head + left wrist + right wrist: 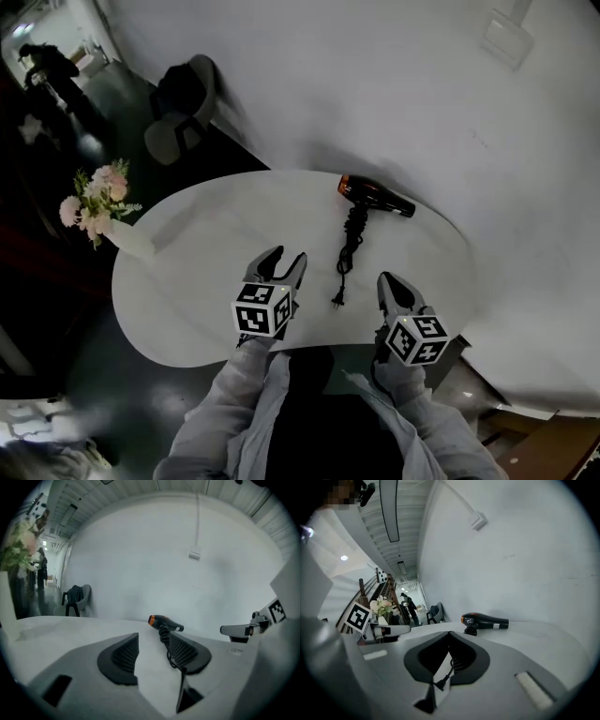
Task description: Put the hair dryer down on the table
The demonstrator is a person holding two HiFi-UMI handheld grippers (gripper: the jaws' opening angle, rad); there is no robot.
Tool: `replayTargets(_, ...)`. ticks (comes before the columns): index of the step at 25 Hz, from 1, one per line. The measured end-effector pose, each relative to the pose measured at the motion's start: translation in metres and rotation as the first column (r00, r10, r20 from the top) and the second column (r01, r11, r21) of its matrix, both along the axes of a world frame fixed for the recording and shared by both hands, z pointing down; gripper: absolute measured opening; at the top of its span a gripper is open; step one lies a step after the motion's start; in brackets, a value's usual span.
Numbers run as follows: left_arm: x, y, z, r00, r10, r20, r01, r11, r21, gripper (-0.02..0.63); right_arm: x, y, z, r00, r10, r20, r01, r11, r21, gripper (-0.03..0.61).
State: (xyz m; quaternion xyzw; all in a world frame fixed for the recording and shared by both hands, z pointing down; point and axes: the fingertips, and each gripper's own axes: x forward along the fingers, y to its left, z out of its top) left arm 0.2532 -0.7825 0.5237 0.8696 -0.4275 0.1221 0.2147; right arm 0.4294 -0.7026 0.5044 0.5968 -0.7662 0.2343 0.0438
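My left gripper [286, 255] is over the table's [206, 244] near edge, fingers apart, nothing between them. My right gripper [389, 278] is by the near-right edge, fingers together, empty. The plug [336, 300] lies between the two. The cord [352, 234] runs from it to the hair dryer [375, 196], which is on its side at the far edge, clear of both grippers. At the left edge: flower vase [129, 240].

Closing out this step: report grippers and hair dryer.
Left gripper open, empty; right gripper shut, empty. Hair dryer lying on table, cord trailing toward them. Vase far left, out of the way.
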Motion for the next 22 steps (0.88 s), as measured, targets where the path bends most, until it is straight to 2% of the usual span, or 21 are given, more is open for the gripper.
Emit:
replayTargets(5,-0.055,0.051,-0.014,0.996,-0.093,-0.007,0.093,0.995,0.037,0.143,-0.027,0.040,-0.020,1.000,-0.018,-0.017,0.019,0.998,0.057,0.014)
replayTargets(12,-0.120,0.120,-0.020,0.979,-0.204,-0.007,0.204,0.975,0.089,0.062,-0.055,0.106,-0.030,0.998,-0.052,-0.029,0.055,0.994,0.097,0.013)
replayTargets(17,-0.142,0.163,-0.014,0.971,-0.240,0.005,0.238,0.966,0.103,0.001,-0.076,0.140,-0.023,0.993,-0.112,-0.044,0.115,0.989,0.091,0.013)
replayTargets(22,-0.153,0.197,0.000,0.970,-0.241,-0.007,0.241,0.968,0.063,0.000,-0.087,0.163,-0.016,0.991,-0.131,-0.030,0.133,0.987,0.089,0.012)
